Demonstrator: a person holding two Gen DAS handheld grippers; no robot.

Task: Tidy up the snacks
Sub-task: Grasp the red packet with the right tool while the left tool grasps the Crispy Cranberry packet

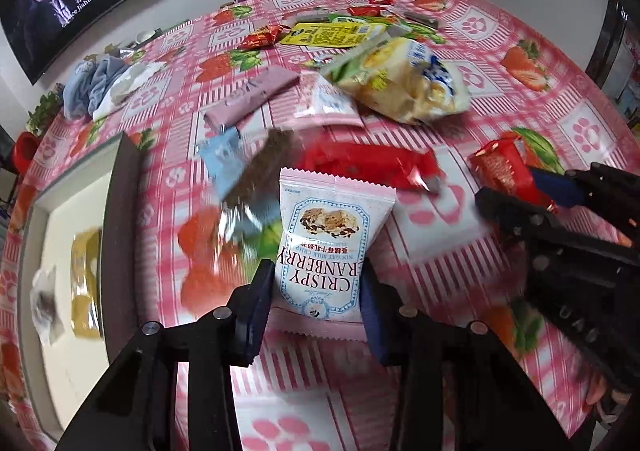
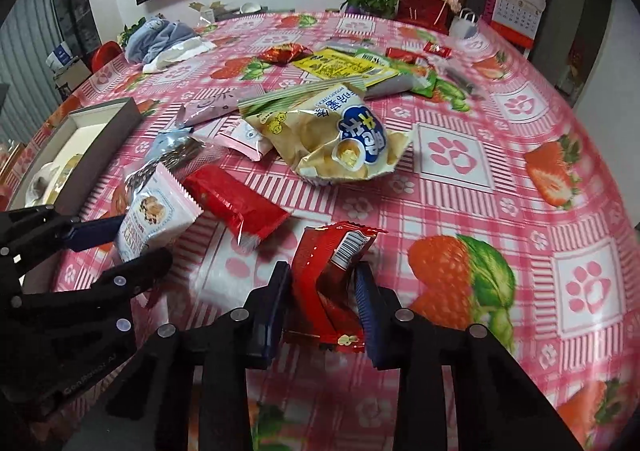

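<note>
A white and pink "Crispy Cranberry" packet lies on the pink strawberry tablecloth, and my left gripper is shut on its lower half, one blue pad against each side. From the right wrist view the same packet tilts up between the left gripper's fingers. My right gripper is shut on a crumpled red snack packet with a barcode showing. In the left wrist view that red packet sits at the right gripper's tips.
A grey open box on the left holds a yellow packet and a clear one. Nearby lie a long red packet, a dark speckled packet and a big chips bag. More snacks and a blue cloth lie farther back.
</note>
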